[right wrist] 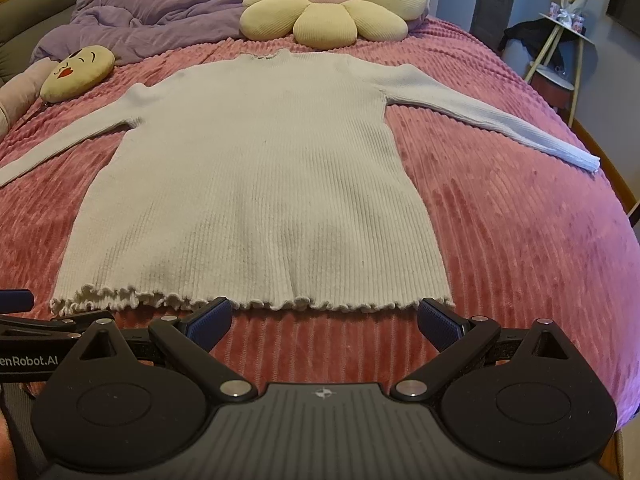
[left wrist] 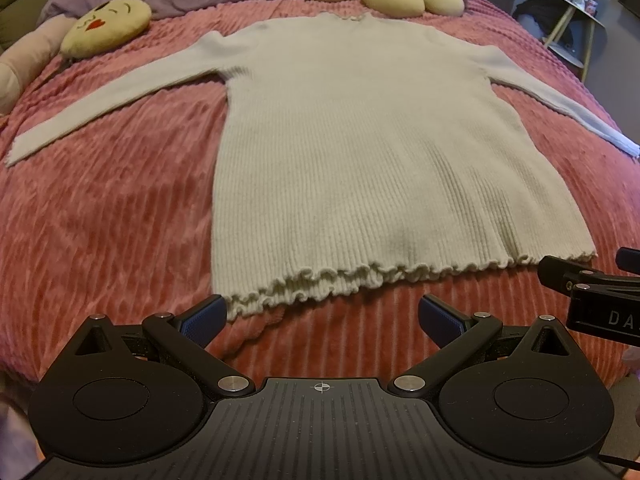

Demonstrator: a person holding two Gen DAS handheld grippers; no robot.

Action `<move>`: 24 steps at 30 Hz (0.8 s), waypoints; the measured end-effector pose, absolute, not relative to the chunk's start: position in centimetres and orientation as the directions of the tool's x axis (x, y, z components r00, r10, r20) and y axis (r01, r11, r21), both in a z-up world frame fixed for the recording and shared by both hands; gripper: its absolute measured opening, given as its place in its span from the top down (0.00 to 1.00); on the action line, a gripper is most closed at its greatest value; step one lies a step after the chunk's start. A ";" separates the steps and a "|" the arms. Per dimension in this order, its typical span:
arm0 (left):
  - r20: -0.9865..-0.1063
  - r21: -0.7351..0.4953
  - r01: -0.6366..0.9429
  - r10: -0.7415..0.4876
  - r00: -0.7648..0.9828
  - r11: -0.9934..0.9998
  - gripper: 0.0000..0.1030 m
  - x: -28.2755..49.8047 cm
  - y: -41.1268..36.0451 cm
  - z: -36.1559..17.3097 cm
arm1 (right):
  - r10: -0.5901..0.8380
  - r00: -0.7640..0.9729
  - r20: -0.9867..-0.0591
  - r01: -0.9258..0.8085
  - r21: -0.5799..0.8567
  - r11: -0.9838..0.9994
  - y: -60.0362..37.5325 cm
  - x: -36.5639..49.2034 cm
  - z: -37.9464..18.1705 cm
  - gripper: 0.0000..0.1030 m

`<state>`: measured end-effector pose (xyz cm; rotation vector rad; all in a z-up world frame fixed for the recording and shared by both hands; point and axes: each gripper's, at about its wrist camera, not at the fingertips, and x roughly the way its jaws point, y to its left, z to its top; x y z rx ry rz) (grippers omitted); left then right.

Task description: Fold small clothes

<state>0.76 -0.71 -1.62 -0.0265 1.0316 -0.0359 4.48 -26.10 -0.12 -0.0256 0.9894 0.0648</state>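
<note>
A cream ribbed long-sleeved sweater [left wrist: 356, 152] lies flat on the pink bedspread [left wrist: 100, 216], both sleeves spread out, frilled hem nearest me. It also shows in the right wrist view [right wrist: 260, 184]. My left gripper [left wrist: 320, 316] is open and empty, just short of the hem near its left corner. My right gripper [right wrist: 324, 318] is open and empty, just short of the hem near its right part. The right gripper also shows at the right edge of the left wrist view [left wrist: 592, 284].
A yellow flower cushion [right wrist: 332, 8] and a purple duvet [right wrist: 152, 12] lie beyond the collar. A yellow face cushion [right wrist: 76, 74] sits at the far left. The bed's right edge drops off toward a small side table [right wrist: 560, 52].
</note>
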 end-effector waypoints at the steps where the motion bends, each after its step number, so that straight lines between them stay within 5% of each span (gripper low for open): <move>1: -0.857 -0.039 0.016 -0.042 0.513 0.999 0.00 0.8 -0.7 -1.6 | 0.045 0.547 -0.836 -0.067 0.009 0.998 -26.1 4.5 -0.2 0.04; 24: -0.863 -0.044 -0.006 -0.035 0.504 0.999 0.00 1.5 -0.4 -2.6 | 0.100 0.617 -0.781 -0.123 0.029 0.992 -26.1 4.3 -0.6 0.04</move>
